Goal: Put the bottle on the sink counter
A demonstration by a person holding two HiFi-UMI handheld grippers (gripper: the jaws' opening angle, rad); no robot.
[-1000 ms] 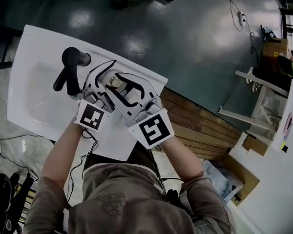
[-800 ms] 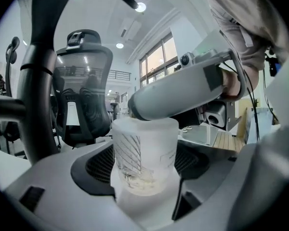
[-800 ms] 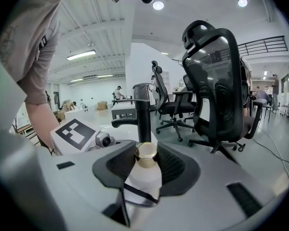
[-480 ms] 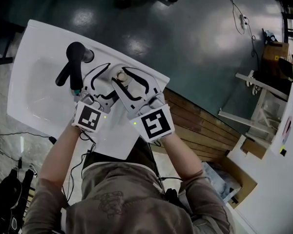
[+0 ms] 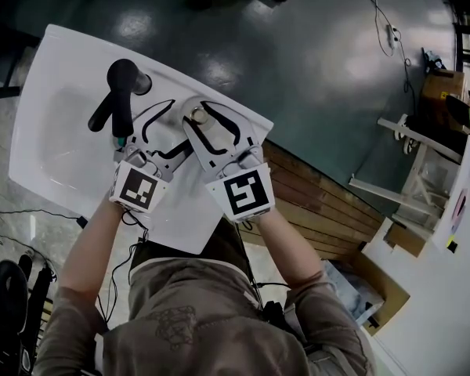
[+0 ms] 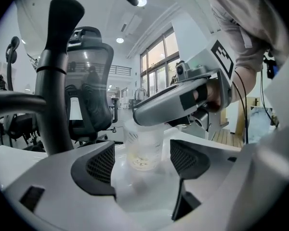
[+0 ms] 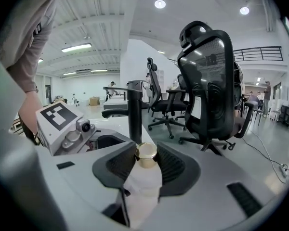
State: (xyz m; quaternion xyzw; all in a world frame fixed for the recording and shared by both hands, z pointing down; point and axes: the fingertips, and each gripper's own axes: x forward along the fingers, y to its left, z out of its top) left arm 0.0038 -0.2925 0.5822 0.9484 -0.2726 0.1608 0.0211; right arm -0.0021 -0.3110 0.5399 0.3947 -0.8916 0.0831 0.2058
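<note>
A pale translucent bottle with a gold cap sits between the pads of my right gripper, which is shut on it. It is held over the back right part of the white sink counter, right of the black faucet. In the left gripper view the bottle hangs low over the counter under the right gripper; whether its base touches, I cannot tell. My left gripper stands open just left of the bottle, with nothing between its pads.
The basin lies left of the faucet. The counter's back edge drops to a dark floor. Black office chairs stand beyond it. Wooden boards and cardboard boxes lie to the right, cables at the left.
My left gripper has drawn back a little toward the person and sunk slightly. The right gripper keeps the bottle in about the same spot beside the faucet.
</note>
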